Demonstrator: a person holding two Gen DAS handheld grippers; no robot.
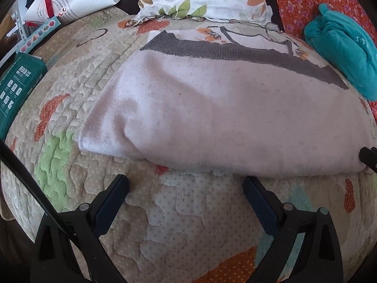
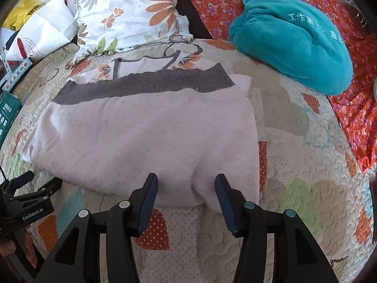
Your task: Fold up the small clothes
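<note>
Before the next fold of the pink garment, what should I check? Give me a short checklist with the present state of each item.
1. Pink garment lies flat on the quilt: ok.
2. Left hand-held gripper open, nothing between its fingers: ok.
3. Right hand-held gripper open over the near hem, not pressing the cloth: ok.
4. Left hand-held gripper reaches the hem: not ok, it stands short of the edge.
5. Teal bundle clear of the garment: ok in the right wrist view.
6. Layers underneath lie even: cannot tell.
</note>
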